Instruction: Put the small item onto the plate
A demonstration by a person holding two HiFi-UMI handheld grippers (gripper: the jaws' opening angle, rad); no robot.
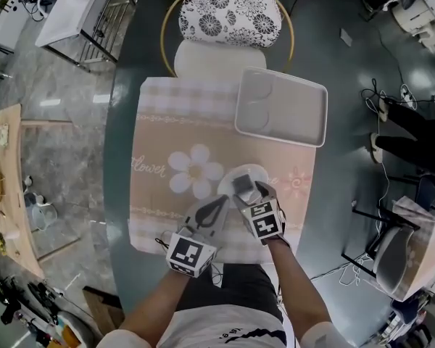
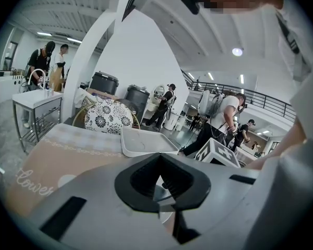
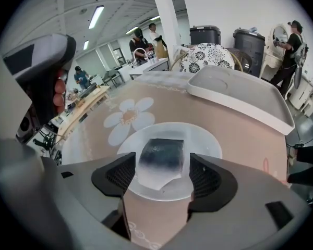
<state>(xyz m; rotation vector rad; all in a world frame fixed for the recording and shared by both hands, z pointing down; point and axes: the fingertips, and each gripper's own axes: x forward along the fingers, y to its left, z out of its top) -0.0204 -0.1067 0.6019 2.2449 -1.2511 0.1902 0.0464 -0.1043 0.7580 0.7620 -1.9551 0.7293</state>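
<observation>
The right gripper point(image 3: 161, 166) holds the small item point(image 3: 160, 158) low over the round white plate point(image 3: 211, 139), which sits on a flower-print placemat point(image 1: 167, 194) on a dark table point(image 1: 123, 158). In the right gripper view the 2 ribbed pads stand close against the item's 2 sides, so the claw reads as clenched on it. Whether its underside already touches the plate cannot be told. The left gripper point(image 2: 159, 194) waits just beside, near the plate's edge, with its jaws drawn together on nothing (only a sliver of plate shows through the gap between them).

The item is a blocky piece, dark on top and pale and translucent lower down, with a ragged bottom edge. It looks light. Its glossy skin suggests a slippery surface, and the uneven lower edge hints that it may be soft enough to deform under a hard squeeze. The present hold across the 2 flat sides, about mid-height, looks like the sound place to take it. A grip nearer the ragged lower part would probably slide or tear.

The plate is shallow with a smooth rim, so the item could skid if let go from any height. A white rectangular tray point(image 1: 283, 107) lies beyond on the placemat, apart from the plate, with a patterned chair point(image 1: 228, 9) behind it. The task appears close to its end, with only the setting-down and the opening of the jaws left.
</observation>
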